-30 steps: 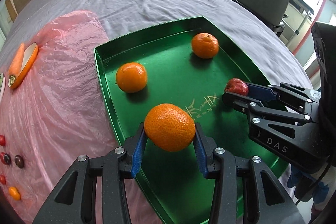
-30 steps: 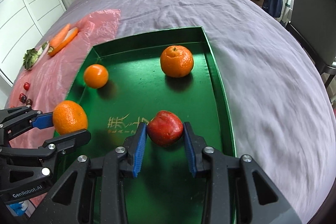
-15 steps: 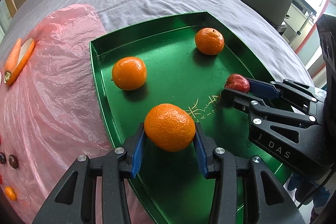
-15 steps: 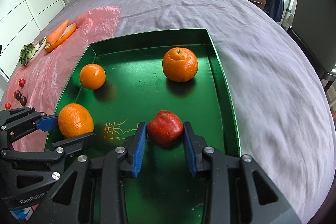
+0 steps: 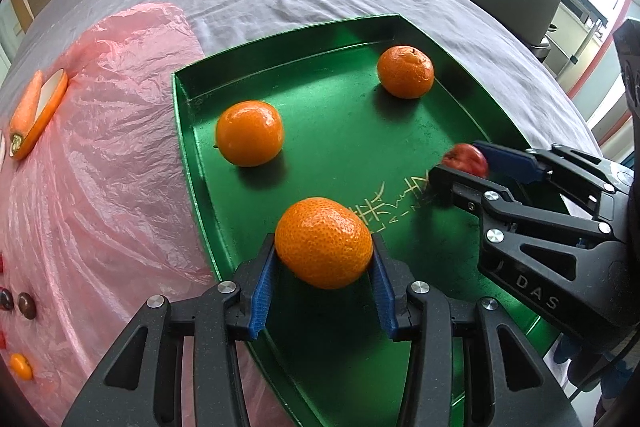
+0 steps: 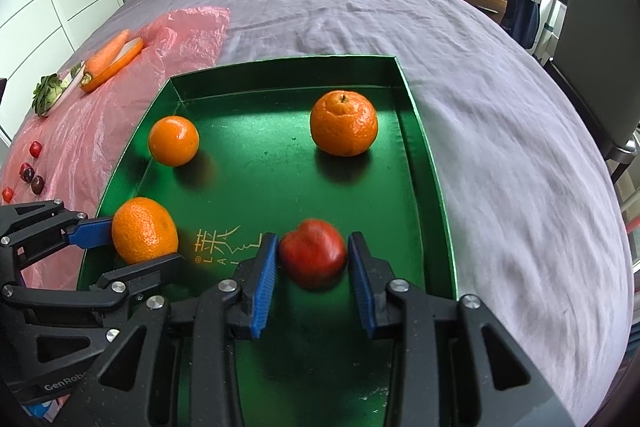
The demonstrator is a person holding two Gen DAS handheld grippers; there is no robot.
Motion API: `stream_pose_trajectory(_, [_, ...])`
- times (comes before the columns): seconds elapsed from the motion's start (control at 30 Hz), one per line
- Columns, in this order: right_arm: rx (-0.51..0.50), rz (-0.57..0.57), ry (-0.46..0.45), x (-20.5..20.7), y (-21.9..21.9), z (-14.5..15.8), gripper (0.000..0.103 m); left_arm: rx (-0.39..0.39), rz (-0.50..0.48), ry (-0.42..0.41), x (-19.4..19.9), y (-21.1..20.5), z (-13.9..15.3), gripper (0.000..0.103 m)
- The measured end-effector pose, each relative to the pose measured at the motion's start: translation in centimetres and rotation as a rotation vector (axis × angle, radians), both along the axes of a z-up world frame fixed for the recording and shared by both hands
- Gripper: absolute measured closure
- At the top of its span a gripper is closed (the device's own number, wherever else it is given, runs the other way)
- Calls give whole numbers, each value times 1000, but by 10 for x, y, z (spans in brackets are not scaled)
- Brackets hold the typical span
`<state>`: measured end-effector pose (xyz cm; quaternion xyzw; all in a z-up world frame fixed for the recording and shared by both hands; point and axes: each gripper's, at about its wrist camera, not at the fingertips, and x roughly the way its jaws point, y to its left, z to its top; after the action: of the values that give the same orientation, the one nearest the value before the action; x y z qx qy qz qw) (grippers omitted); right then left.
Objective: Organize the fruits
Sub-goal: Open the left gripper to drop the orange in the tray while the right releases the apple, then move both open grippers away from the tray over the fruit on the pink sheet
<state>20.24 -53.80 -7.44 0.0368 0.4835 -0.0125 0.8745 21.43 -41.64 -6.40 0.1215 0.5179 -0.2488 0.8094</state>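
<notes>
Left gripper (image 5: 323,269) sits at six o'clock in its own wrist view, blue pads pressed on either side of a pebbly orange (image 5: 323,242) held over the near-left corner of the green tray (image 5: 182,131); its jaws have just eased a touch wider, yet both pads look in contact. At ten o'clock from it a smooth orange (image 5: 249,133) rests on the tray floor, and a third orange (image 5: 405,71) lies at one o'clock near the far-right wall. Off the tray at nine o'clock, on the pink plastic sheet (image 5: 108,163), are a carrot (image 5: 25,103) and some small dark fruits, still unsorted.

Right gripper (image 6: 312,269) has just been opening: in the right wrist view its pads stand clear of the red apple (image 6: 313,253), which lies between them, slightly blurred, low over or on the tray floor.

Risk, as I judge it: the freed apple may roll toward the right wall or into the nearby finger as the gripper withdraws. The pebbly orange, released so near the rim, could tip over the low wall onto the plastic.
</notes>
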Motion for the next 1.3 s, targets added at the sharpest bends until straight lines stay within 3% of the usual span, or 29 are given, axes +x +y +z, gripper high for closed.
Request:
stream_pose_trajectory(0.07, [-5,-5,-5,-2,0,2,34,-4,6,-15,0,2,4,56])
stream_pose_trajectory(0.53, [-24,-27,-36,-23,-3,30,32,-51,-4,-51,-11,13,42,54])
stream_pose_trajectory(1.0, [-12,-38,-106,-74,3,75,32,-88,-17,-102,-58,42,83,54])
stream_pose_trajectory(1.3, [-10,-19,-136,-106,21,96,32,-103,8,-117,-86,73,94,54])
